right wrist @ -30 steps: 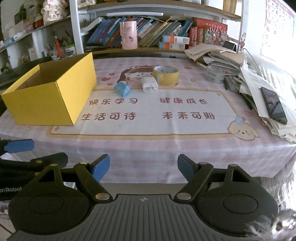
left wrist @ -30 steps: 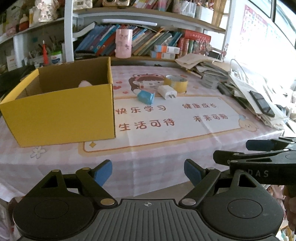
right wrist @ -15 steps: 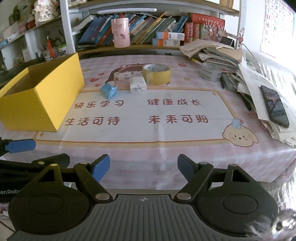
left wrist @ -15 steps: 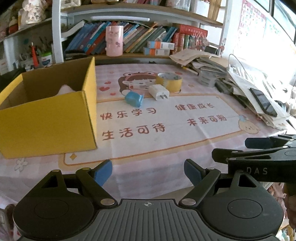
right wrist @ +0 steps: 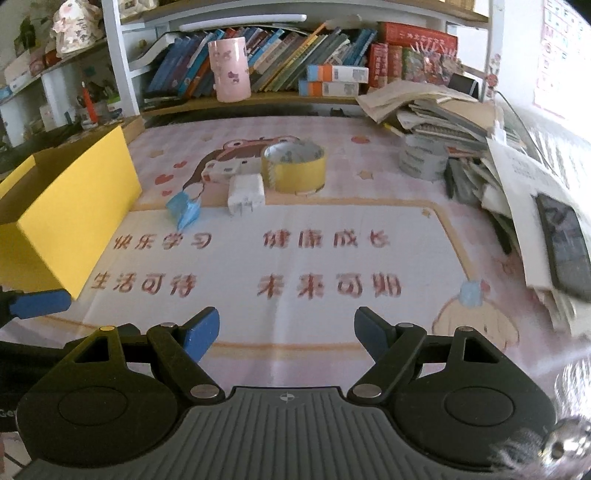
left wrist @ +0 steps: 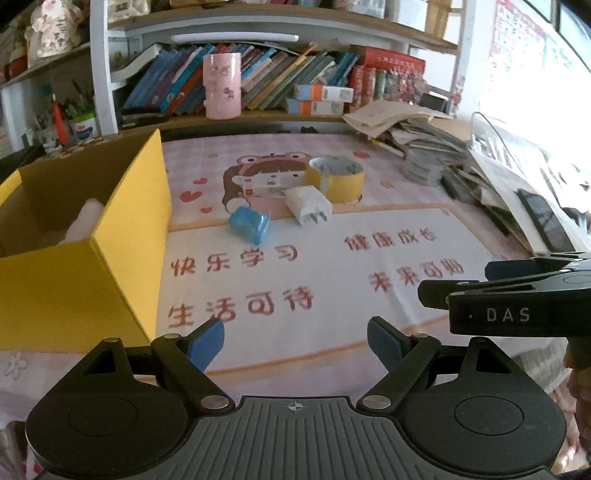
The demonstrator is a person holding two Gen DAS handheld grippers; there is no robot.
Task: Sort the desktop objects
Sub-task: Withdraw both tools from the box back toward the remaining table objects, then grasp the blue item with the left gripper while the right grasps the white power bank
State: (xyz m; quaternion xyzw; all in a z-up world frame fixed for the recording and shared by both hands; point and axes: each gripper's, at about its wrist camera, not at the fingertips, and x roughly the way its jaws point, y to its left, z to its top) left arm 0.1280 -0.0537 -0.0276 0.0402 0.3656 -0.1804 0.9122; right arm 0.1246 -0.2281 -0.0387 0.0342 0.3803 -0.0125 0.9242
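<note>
Two wrist fisheyes, both angled down across the desk mat (left wrist: 369,236) toward the bookshelf (right wrist: 295,99), left view nearer the yellow box (left wrist: 74,288), both sharing the tape roll (right wrist: 293,168)

Daylight floods in from the right, blowing out that edge to near white. The printed desk mat (right wrist: 295,221) looks softly smeared, perhaps motion blur. Fisheye bending curves the bookshelf (left wrist: 277,22) and corners. The yellow box (left wrist: 81,288) interior sits in dim shade; shadows elsewhere are faint.
</note>
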